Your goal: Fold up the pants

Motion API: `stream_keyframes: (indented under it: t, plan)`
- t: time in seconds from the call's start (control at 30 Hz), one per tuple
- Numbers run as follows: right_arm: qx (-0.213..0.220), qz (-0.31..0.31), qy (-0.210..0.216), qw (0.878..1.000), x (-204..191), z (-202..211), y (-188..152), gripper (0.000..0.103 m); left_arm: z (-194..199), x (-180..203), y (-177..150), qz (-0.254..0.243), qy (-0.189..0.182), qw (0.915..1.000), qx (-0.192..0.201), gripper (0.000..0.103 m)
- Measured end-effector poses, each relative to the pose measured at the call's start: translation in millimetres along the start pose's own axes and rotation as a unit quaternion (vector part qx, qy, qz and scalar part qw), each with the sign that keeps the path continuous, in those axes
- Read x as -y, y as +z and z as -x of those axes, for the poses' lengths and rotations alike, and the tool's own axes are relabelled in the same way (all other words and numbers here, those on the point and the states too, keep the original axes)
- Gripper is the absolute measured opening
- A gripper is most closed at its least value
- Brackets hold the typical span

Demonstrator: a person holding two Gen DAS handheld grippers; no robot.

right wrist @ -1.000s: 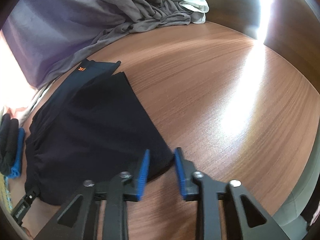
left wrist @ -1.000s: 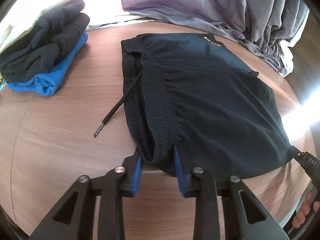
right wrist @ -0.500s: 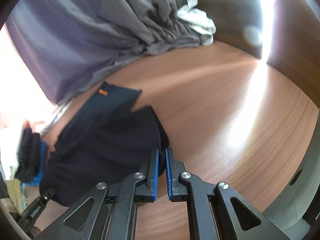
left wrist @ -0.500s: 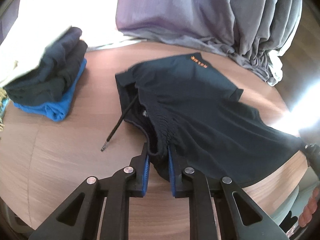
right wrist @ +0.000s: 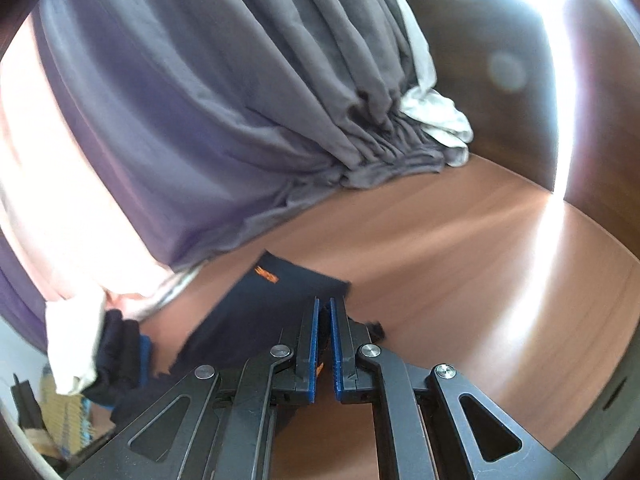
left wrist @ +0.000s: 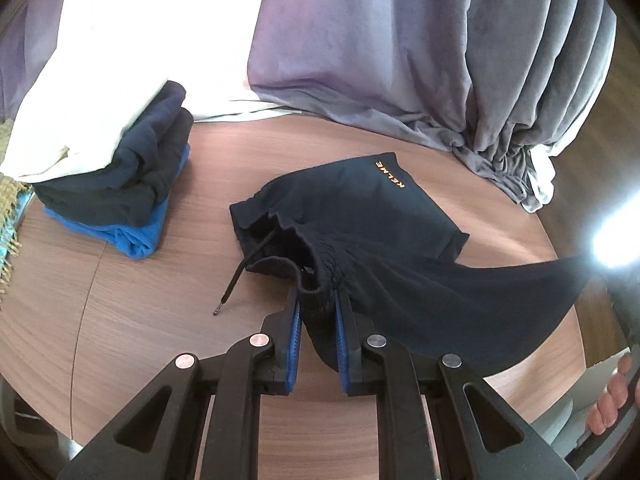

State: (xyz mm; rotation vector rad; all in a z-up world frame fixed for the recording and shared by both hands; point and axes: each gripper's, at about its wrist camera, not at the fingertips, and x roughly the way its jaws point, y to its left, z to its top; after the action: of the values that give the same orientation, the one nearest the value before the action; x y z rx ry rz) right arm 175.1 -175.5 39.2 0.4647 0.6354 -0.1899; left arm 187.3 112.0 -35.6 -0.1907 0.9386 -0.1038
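The left hand-held gripper [left wrist: 317,308] pinches the gathered waistband of the dark shorts [left wrist: 384,216]; the right hand-held gripper [right wrist: 323,312] is pressed together on their hem corner. The near edge hangs lifted, the far half resting on the wooden bench [left wrist: 140,320]. A stack of folded clothes [left wrist: 120,192] sits left, a grey curtain [left wrist: 400,60] behind.

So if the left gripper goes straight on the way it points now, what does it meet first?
Probably the dark pants themselves: the left gripper is shut on their waistband, and the rest lies just ahead on the wooden table. Beyond hangs the grey curtain; depth is unclear.
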Motion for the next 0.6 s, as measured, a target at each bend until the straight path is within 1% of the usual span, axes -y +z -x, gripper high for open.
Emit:
stream_keyframes:
  t: [0.17,0.3,0.6]
  plan:
    - [0.014,0.019,0.021,0.999,-11,-16,19,0.007,-6,-1,10,0.017,0.0,0.9998,-0.01,0.016]
    - [0.016,0.035,0.03,0.999,-19,-32,30,0.007,-9,-2,19,0.028,0.007,0.9995,-0.011,0.016]
    - [-0.002,0.07,0.062,0.996,-41,-79,50,0.007,-11,-9,41,0.065,0.032,0.9973,-0.001,0.016]
